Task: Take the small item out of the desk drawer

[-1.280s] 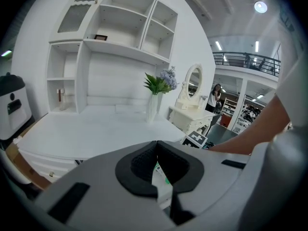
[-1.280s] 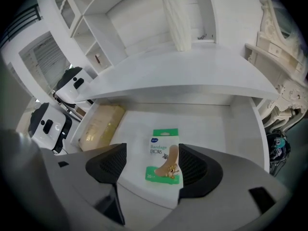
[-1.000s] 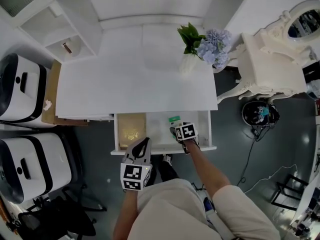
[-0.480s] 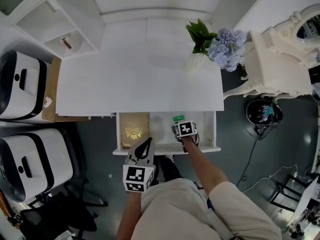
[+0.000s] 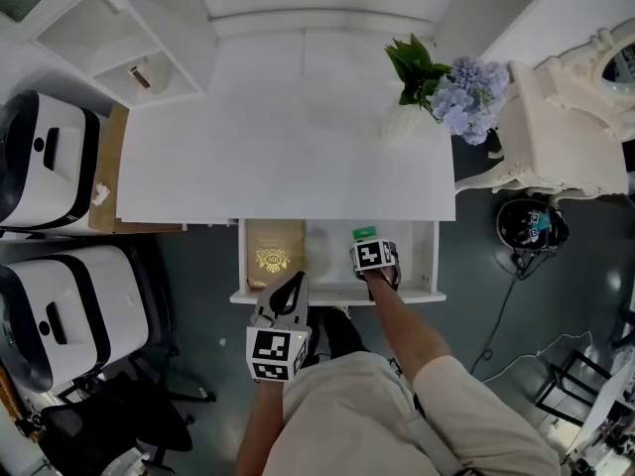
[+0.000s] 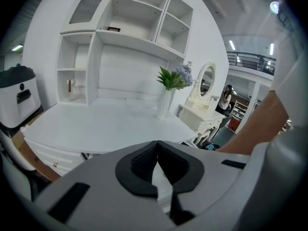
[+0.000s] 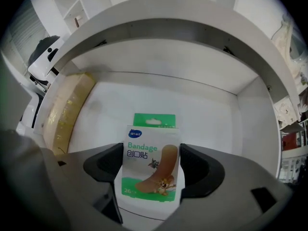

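Drawer (image 5: 327, 262) open below bench (image 5: 278, 137) edge, centre frame. Left part holds gold-patterned flat box (image 5: 275, 254). Right part holds green-white bandage box (image 7: 150, 143), label reads "Bandage". Your right gripper (image 7: 150, 166): jaws just opened wide, straddling bandage box, not gripping. Your left gripper (image 6: 156, 160): jaws closed, empty.

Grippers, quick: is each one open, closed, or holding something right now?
Left gripper: closed, empty.
Right gripper: open, jaws just opened wider, either side of the bandage box in the drawer, not gripping it.
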Motion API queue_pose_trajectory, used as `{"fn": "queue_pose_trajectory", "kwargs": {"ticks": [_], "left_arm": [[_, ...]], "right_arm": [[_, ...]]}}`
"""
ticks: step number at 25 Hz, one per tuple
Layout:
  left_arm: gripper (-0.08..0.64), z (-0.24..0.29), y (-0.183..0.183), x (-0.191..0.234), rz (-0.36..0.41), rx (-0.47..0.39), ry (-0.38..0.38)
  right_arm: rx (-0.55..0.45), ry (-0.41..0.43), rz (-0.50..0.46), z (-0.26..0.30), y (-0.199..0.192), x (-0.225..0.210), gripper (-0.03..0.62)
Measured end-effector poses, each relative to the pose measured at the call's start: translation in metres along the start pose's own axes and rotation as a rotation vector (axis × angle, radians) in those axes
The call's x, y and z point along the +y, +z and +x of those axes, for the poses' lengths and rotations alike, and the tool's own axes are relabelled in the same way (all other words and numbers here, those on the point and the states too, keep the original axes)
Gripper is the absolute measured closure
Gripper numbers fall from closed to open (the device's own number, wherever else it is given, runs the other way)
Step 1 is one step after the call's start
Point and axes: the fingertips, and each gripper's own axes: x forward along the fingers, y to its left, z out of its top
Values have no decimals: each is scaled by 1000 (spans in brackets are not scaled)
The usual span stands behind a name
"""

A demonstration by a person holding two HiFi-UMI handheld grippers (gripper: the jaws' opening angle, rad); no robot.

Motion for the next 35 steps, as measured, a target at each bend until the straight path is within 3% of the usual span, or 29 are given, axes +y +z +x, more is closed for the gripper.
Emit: {"fn": "queue_pose_trajectory", "kwargs": {"ticks": [12,23,35], "left_arm": [[543,-9,0,-5,0,-14,0],[543,-22,-1,-14,15,-38,-6],[543,-30,8,-32,44,-85,-54]], "right_arm": [[-13,3,3,-2,0,-3,225],[-55,16,134,-19,-9,-5,227],[-220,57,176,-64,7,8,227]]}}
